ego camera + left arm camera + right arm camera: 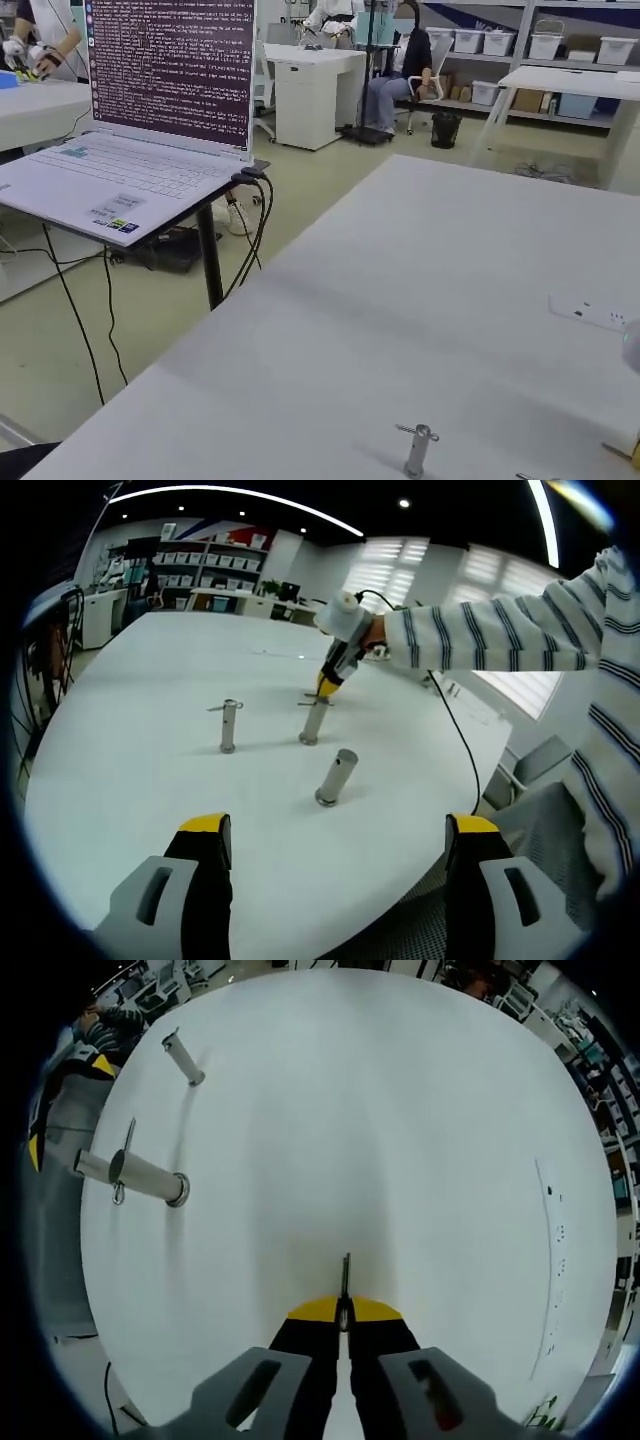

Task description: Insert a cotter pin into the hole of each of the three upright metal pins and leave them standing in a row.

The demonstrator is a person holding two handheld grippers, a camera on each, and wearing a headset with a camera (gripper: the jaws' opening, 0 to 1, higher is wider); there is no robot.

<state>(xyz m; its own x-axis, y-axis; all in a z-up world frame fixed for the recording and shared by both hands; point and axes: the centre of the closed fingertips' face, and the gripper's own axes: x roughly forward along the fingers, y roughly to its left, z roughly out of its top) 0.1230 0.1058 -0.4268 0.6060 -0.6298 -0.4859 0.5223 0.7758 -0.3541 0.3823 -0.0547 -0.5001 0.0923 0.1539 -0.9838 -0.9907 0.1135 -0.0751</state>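
— How are the three grey cylindrical metal pins (312,723) set?
— They are stood on the white surface (120,780), long axes upright on flanged bases. Thin inserted cotter pins (226,706) are seen lying crosswise through the heads of the left pin (229,730) and the middle pin. The nearest pin (337,777) is bare and appears tilted.
— And the claws?
— The right claw (345,1312) is clenched on a loose thin metal cotter pin (345,1278). Its long axis is pointed straight ahead from the tips, over the surface. The left claw (337,830) is released, its tips held wide apart.
— Any writing?
— Lines of text are shown on the white laptop's screen (170,65), too small to be read.
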